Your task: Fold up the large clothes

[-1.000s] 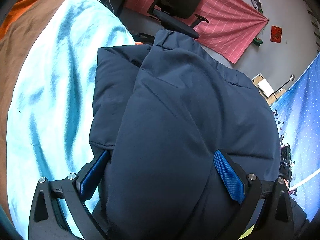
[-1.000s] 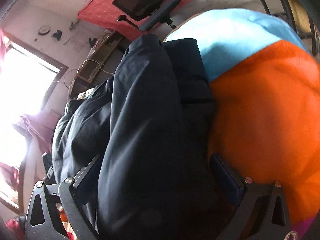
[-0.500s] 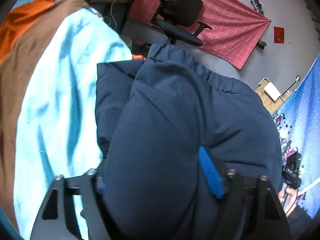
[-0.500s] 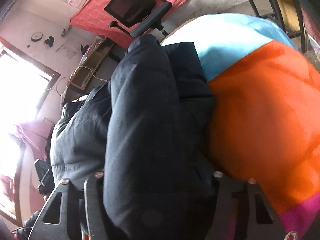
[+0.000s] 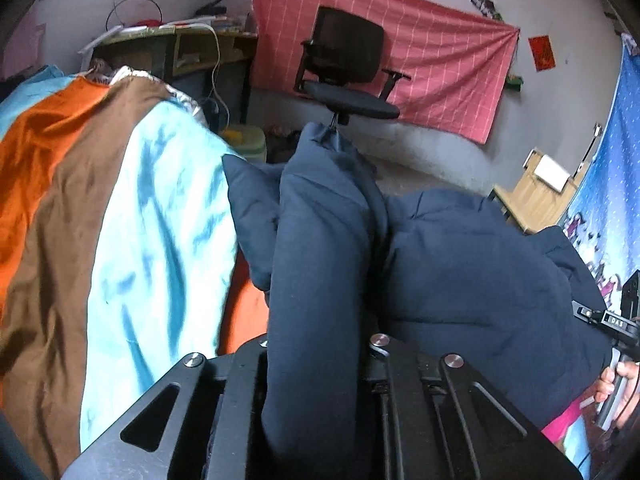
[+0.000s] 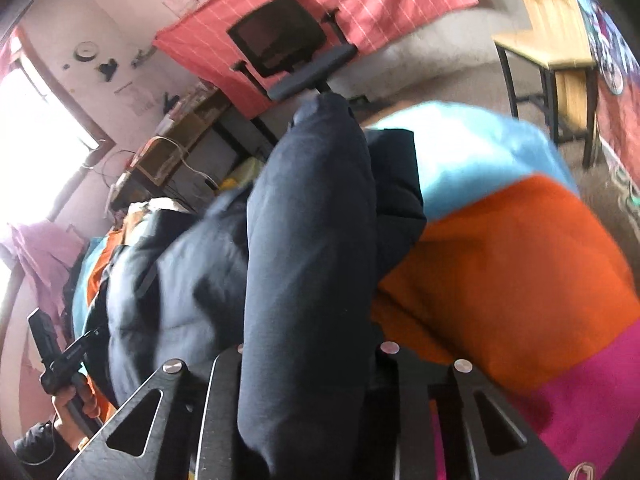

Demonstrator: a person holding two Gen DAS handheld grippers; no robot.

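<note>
A bulky, padded dark navy jacket (image 5: 460, 264) lies heaped on a bed covered by a striped blanket of light blue, brown, orange and magenta fabric (image 5: 132, 240), with a thick fold of it rising up and running forward between the fingers of each claw. In the left wrist view the left gripper (image 5: 316, 356) is pressed in on that fold, its black frame closed tight against both sides of the cloth, while the rest of the jacket slumps to the right of it. In the right wrist view the right gripper (image 6: 308, 360) pinches a similar long roll of the navy jacket (image 6: 308, 240) in the same way, with the blanket's orange and magenta bands (image 6: 520, 280) just beside it on the right and the puffy body of the garment on the left. Each view catches the other handheld device at its edge, gripped by a bare hand (image 5: 616, 384) low on the right, and by a hand (image 6: 74, 404) low on the left. Beyond the bed stands a black swivel office chair (image 5: 344, 76) in front of a pink checked cloth hung on the wall (image 5: 432, 68), with a cluttered wooden desk (image 5: 180, 52) to the left and a pale wooden table (image 6: 548, 44) further off.
</note>
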